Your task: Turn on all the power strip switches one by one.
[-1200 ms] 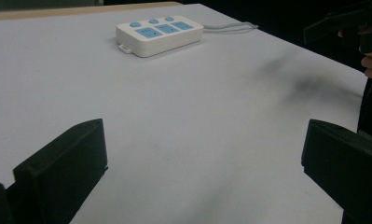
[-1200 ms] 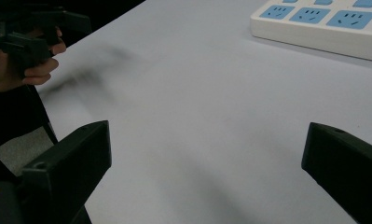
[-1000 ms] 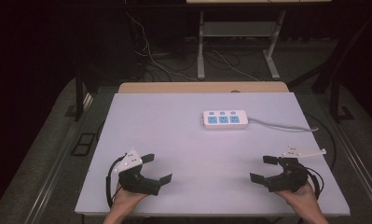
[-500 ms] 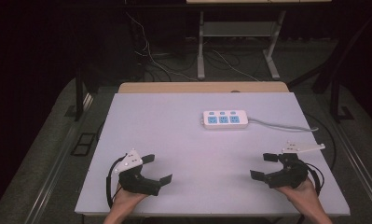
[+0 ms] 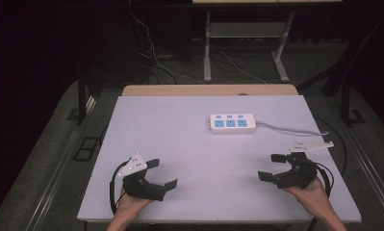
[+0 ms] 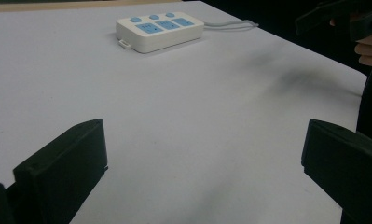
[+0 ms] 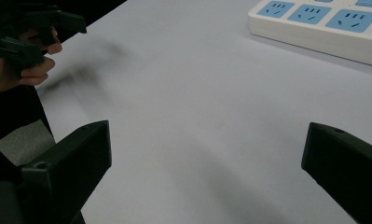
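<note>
On the near left of the table: the left black two-jaw gripper (image 5: 161, 174), held in the person's left hand (image 5: 132, 206), sits low over the pale grey rectangular tabletop (image 5: 189, 144) with its jaws spread wide and nothing between them.
Left gripper, change: its place and pose match the high view of half a second ago; no shift can be made out.
Left gripper view: both black jaws rise from the bottom corners, well apart, with bare tabletop between them.
Middle of the table: the white plastic power strip with three blue sockets (image 5: 232, 123) lies flat on the far half, right of centre, well apart from both grippers.
Power strip, change: it lies where it lay before.
Power strip cable: a pale cord (image 5: 295, 129) runs off its right end toward the table's right edge.
On the near right: the right black two-jaw gripper (image 5: 272, 167), held in the person's right hand (image 5: 309, 190), hovers near the right edge, jaws released and wide, gripping nothing.
Right gripper, change: it stands a little farther up the table than a second ago.
Hard to make out: in the right gripper view the power strip (image 7: 321, 25) is cut off by the top edge, and the left gripper far off at upper left is dark and blurred.
Cut off: both forearms leave the high view at its bottom edge.
</note>
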{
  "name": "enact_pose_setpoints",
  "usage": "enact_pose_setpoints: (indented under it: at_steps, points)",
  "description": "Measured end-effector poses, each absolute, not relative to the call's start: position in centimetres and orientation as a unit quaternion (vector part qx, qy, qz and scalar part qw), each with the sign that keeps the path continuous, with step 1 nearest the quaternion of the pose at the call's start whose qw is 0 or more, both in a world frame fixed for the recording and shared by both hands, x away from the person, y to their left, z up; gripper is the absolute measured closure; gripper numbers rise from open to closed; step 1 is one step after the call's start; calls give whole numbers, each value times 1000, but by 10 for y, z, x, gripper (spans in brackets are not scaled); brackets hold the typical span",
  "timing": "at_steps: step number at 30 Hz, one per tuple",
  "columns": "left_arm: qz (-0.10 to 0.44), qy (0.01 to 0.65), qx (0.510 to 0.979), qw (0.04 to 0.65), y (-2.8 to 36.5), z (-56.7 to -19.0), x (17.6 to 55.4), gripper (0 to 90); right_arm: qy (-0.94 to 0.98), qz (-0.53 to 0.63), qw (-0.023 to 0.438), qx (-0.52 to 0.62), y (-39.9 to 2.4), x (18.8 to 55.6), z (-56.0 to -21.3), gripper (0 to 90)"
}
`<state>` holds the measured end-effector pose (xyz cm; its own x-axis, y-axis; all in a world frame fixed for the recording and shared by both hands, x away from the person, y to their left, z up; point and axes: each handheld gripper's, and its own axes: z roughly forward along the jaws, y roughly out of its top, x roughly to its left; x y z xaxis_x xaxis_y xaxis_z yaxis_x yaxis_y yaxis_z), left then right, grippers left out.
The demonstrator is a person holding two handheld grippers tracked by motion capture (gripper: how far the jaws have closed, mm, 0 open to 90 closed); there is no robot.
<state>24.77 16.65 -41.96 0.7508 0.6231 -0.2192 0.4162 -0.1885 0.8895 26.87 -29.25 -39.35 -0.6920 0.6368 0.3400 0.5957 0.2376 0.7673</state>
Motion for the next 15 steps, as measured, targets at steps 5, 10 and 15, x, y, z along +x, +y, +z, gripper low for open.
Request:
enact_pose_setpoints:
  at_steps: [5,10,15]
  points:
    - [95,339,766,538,167,-420,249,0,790,476,23,386,-291,273,-387,13]
    - [94,339,766,538,166,-420,249,0,796,471,21,380,-288,278,-380,13]
    - [93,340,766,538,166,-420,250,0,800,469,22,374,-285,285,-375,13]
